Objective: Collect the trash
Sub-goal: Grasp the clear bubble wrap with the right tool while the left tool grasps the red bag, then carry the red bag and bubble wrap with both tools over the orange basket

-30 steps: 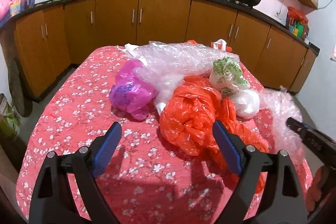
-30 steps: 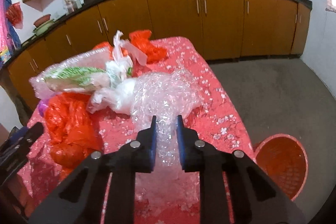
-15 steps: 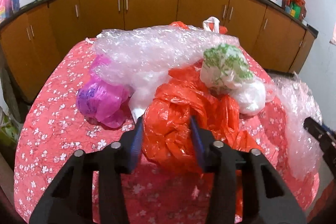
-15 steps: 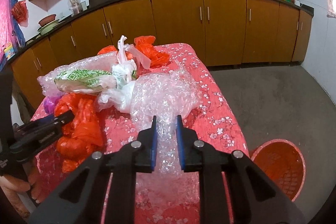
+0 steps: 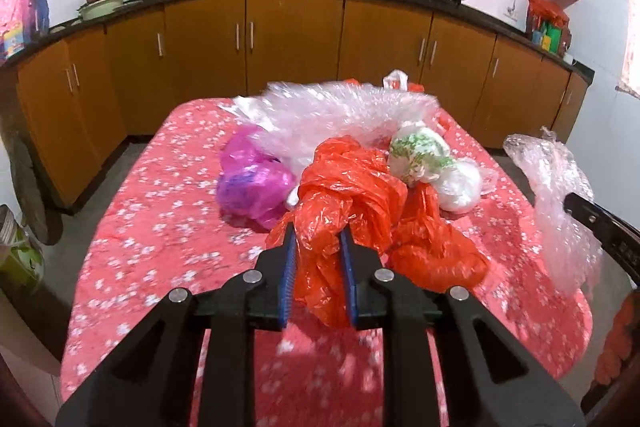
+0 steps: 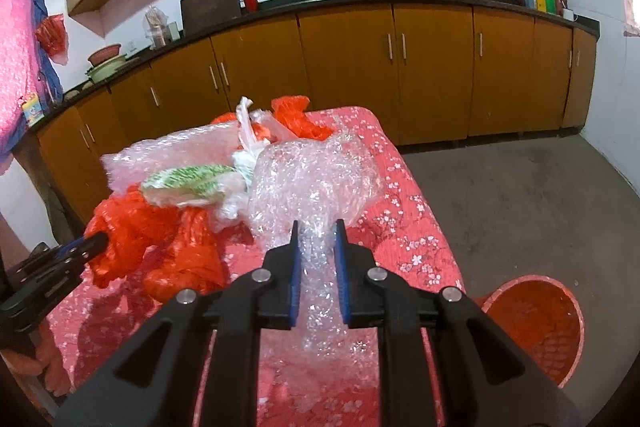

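- The trash job looks like it has only just started. The red bin (image 6: pixel 536 327) on the floor looks empty inside, as far as I can see.
- The left hand-held gripper (image 5: pixel 319 267) is closing on the orange bag (image 5: pixel 352 195). A bunch of the bag is squeezed between its blue pads.
- The right hand-held gripper (image 6: pixel 318 263) is clamped on the bubble wrap (image 6: pixel 316 183). A twisted strip of it runs between the pads.
- Both pieces are held but not in the bin yet. They need to go over to it next, I think.
- More trash is left on the counter (image 5: pixel 160 195) with the red flower cloth: a purple bag (image 5: pixel 252 183), a white bag with green print (image 5: pixel 420 153), a round white bag (image 5: pixel 460 187) and a big clear plastic sheet (image 5: pixel 344 111) at the back.
- The orange bag is thin, shiny and all crumpled, with a knot-like lump on top. Part of it lies on the counter.
- The bubble wrap is see-through and bumpy, puffed out wide past the pads.
- The bin sits low beside the counter's right side.
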Action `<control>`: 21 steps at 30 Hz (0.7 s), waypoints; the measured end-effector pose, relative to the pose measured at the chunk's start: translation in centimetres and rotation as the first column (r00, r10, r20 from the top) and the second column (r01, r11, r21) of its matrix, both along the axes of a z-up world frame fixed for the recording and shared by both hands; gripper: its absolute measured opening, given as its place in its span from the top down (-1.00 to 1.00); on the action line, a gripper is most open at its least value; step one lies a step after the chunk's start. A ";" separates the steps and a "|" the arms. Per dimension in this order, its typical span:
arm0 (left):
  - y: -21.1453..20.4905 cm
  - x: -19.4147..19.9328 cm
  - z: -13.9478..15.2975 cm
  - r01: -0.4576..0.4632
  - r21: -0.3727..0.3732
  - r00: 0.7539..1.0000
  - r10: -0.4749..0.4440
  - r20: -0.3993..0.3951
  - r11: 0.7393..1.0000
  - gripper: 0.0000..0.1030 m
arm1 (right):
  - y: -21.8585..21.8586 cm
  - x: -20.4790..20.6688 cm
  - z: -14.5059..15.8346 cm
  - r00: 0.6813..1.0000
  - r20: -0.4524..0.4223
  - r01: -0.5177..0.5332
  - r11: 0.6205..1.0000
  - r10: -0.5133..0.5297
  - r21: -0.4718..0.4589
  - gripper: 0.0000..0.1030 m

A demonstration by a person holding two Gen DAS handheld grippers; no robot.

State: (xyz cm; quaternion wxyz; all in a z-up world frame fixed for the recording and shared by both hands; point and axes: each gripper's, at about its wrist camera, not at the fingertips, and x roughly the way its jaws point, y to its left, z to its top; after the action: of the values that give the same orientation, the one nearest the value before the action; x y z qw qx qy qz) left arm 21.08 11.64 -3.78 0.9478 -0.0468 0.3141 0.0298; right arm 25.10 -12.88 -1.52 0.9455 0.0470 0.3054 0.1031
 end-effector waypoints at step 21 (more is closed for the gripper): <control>-6.0 -4.1 6.7 0.098 0.005 0.985 -0.097 0.142 0.995 0.61 | -6.4 -4.6 3.8 0.989 0.132 0.060 0.997 -0.064 0.038 0.70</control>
State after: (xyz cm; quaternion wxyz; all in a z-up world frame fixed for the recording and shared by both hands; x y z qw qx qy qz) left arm 16.95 5.61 2.95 0.9680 -0.0341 0.2478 -0.0203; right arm 20.49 -19.32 2.29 0.9655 0.0654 0.2383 0.0816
